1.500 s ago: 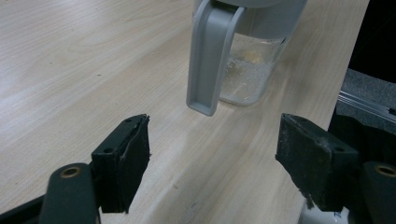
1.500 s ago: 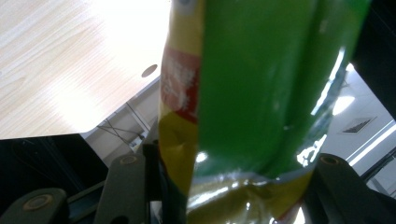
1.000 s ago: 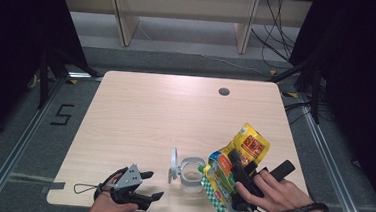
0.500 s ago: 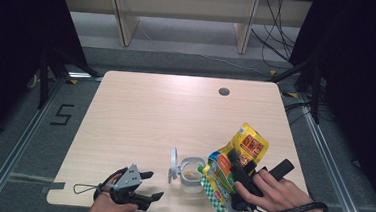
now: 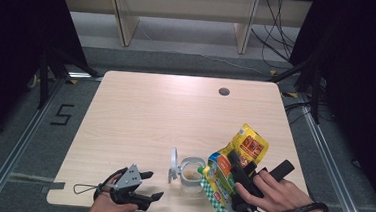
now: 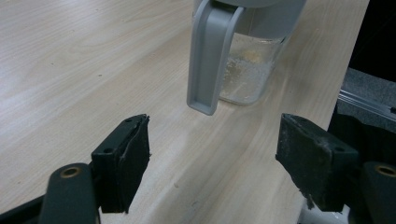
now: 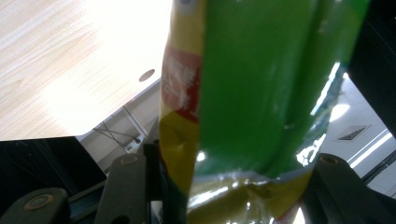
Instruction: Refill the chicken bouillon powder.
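A clear glass jar (image 5: 190,172) with some pale powder inside stands near the table's front edge, its grey lid (image 5: 173,164) flipped open to the left. My right gripper (image 5: 238,177) is shut on a yellow and green pouch (image 5: 234,164) and holds it tilted, with the lower end over the jar's mouth. In the right gripper view the pouch (image 7: 252,93) sits squeezed between my jaws (image 7: 229,186). My left gripper (image 5: 153,185) is open and empty, resting at the front edge left of the jar. The left gripper view shows the jar (image 6: 250,65) and its hanging lid (image 6: 210,56) just beyond my open jaws (image 6: 224,158).
The light wooden table (image 5: 150,113) has a small round cable hole (image 5: 223,92) at the back right. Behind the table stands a shelf frame, with cables on the floor to the right. The table's front edge is close to both hands.
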`<control>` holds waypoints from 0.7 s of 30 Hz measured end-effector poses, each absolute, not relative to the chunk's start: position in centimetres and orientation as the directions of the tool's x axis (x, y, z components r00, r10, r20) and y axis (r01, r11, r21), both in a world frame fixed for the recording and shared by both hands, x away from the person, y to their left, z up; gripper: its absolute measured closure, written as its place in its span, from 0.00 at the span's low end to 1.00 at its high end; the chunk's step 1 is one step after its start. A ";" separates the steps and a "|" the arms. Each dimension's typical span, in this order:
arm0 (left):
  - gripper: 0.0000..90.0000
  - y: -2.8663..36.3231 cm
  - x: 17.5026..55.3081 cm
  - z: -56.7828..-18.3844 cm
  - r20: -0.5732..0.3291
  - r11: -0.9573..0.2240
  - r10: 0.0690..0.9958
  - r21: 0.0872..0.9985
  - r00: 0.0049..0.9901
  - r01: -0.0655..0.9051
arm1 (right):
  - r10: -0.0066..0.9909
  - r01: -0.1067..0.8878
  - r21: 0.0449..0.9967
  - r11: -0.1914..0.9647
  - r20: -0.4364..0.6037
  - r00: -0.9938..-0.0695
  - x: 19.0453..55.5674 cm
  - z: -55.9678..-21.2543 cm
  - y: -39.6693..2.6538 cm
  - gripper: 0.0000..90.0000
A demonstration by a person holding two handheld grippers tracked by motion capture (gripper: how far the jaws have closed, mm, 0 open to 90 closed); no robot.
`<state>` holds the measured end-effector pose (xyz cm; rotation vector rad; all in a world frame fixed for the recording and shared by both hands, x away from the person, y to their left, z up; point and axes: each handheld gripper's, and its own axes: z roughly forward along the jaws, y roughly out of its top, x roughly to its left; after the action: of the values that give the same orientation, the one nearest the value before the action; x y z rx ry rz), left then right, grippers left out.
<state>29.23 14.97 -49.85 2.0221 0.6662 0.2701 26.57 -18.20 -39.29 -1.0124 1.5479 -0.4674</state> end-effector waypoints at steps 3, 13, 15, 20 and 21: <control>0.28 15.0 29.2 -49.9 -0.091 -0.392 0.556 0.848 0.826 0.357 | -0.807 -0.345 -0.768 0.540 -0.588 0.045 26.6 -39.3 -18.2 0.58; 0.28 15.0 29.1 -49.9 -0.091 -0.393 0.558 0.846 0.825 0.360 | -0.812 -0.357 -0.770 0.529 -0.581 0.050 26.6 -39.0 -18.0 0.59; 0.28 14.9 29.2 -49.9 -0.092 -0.392 0.557 0.847 0.825 0.359 | -0.813 -0.355 -0.771 0.528 -0.580 0.050 26.6 -39.0 -18.0 0.59; 0.28 15.0 29.2 -49.9 -0.092 -0.393 0.557 0.847 0.825 0.359 | -0.807 -0.348 -0.764 0.543 -0.589 0.034 26.7 -38.8 -18.2 0.60; 0.28 14.9 29.2 -49.9 -0.096 -0.386 0.560 0.849 0.823 0.361 | -0.805 -0.351 -0.762 0.544 -0.592 0.039 26.7 -38.8 -18.2 0.60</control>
<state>29.16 14.91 -49.89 2.0159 0.6801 0.2529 26.67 -18.20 -38.81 -1.0189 1.5568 -0.4629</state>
